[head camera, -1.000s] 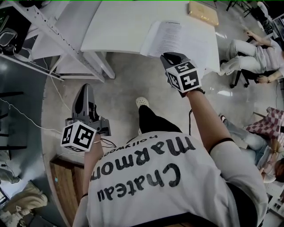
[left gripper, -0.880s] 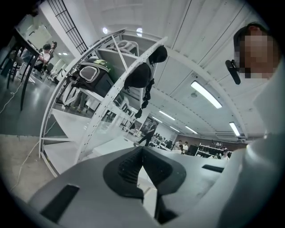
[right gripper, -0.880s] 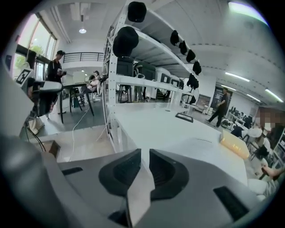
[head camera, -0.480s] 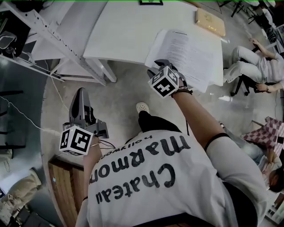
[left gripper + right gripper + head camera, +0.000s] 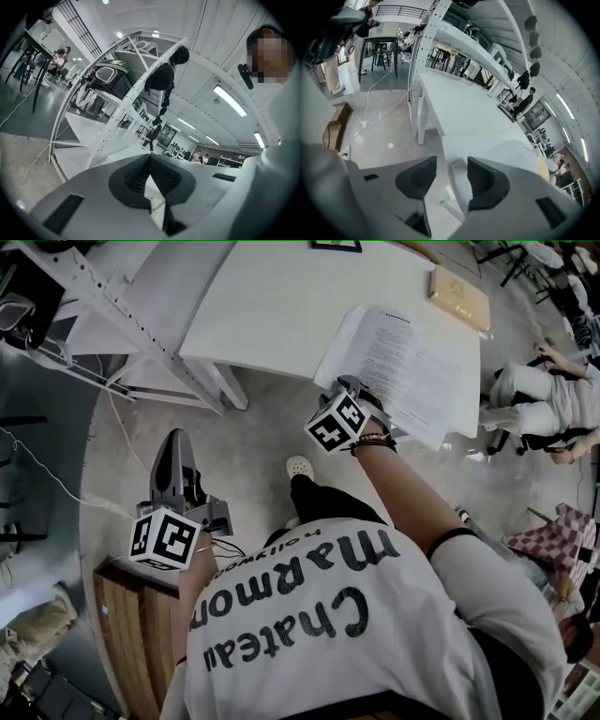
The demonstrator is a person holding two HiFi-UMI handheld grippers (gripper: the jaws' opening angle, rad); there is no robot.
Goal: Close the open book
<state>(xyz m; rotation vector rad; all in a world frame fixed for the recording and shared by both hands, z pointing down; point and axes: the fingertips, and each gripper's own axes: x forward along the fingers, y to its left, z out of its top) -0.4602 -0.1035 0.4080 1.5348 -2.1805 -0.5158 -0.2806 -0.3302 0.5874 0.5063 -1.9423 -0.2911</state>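
Note:
The open book [image 5: 403, 362] lies with its printed pages up on the white table [image 5: 262, 306], near the table's front right corner. My right gripper [image 5: 349, 390] hangs at the book's near left edge, pointing down at it. In the right gripper view its jaws have just been opening and stand wide apart; the book's edge [image 5: 452, 171] shows in the gap, untouched by the pads. My left gripper [image 5: 176, 437] is low on the left over the floor, away from the table. In the left gripper view its fingertips [image 5: 150, 159] meet with nothing between them.
A tan flat box [image 5: 459, 296] lies at the table's far right. A white metal rack [image 5: 112, 324] stands left of the table. A wooden bench [image 5: 127, 624] is by my left side. A seated person [image 5: 534, 395] is right of the table.
The right gripper has dropped from above the book to its near left edge and rolled over, and its jaws have gone from shut to wide. The left gripper has barely shifted.

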